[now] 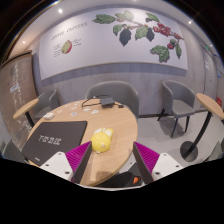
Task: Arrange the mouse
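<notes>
A small rounded yellow object (pixel 103 140), which looks like the mouse, lies on the round wooden table (pixel 120 125), just ahead of my left finger. A black mat with white lettering (pixel 57 137) lies on the table to its left, close beside it. My gripper (pixel 112 162) is open, its magenta pads (pixel 78 157) wide apart over the table's near edge, and holds nothing. A dark shape with an orange mark (pixel 112 181) shows low between the fingers, below the table edge; I cannot tell what it is.
Grey chairs stand around the table: one behind it (pixel 112 93), one to the left (pixel 40 104) and one to the right (pixel 178 100). A dark cable or small item (pixel 95 102) lies at the table's far edge. A wall with a leaf mural is beyond.
</notes>
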`<state>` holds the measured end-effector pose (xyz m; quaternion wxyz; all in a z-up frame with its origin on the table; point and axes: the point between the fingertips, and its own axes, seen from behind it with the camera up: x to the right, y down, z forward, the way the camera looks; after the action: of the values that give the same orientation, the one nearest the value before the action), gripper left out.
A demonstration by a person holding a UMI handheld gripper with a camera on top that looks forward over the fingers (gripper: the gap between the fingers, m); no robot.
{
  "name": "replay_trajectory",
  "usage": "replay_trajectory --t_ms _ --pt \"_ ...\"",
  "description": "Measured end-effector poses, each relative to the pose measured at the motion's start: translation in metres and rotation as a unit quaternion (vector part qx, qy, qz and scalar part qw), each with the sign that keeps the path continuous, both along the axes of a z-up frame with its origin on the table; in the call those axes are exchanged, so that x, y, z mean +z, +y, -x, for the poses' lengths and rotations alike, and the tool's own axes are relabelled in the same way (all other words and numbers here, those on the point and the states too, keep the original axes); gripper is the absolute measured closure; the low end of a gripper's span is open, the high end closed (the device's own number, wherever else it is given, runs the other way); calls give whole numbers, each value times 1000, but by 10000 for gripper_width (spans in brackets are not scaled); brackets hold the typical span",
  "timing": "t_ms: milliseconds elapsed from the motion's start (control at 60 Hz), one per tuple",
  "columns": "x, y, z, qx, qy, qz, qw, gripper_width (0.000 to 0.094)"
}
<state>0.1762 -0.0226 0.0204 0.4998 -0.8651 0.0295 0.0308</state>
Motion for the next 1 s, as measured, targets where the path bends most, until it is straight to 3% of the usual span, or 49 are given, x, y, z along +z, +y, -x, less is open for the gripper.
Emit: replay_trajectory --t_ms 233,267,317,367,483,617,733,800,1000 --pt "-35 57 37 -3 -25 24 999 108" --pt "-35 64 30 -10 -43 15 999 184" --pt "-36 71 28 -23 -53 7 998 388" --pt "-37 71 28 -43 -34 4 998 436" --pt "-33 68 27 -51 -35 -1 998 553" --pt "12 41 45 -74 -23 -40 996 559" --pt "76 32 127 -49 -16 -104 993 558" --pt "84 35 173 -27 -32 -121 992 561" --pt "-13 51 240 -3 -16 -12 1000 562"
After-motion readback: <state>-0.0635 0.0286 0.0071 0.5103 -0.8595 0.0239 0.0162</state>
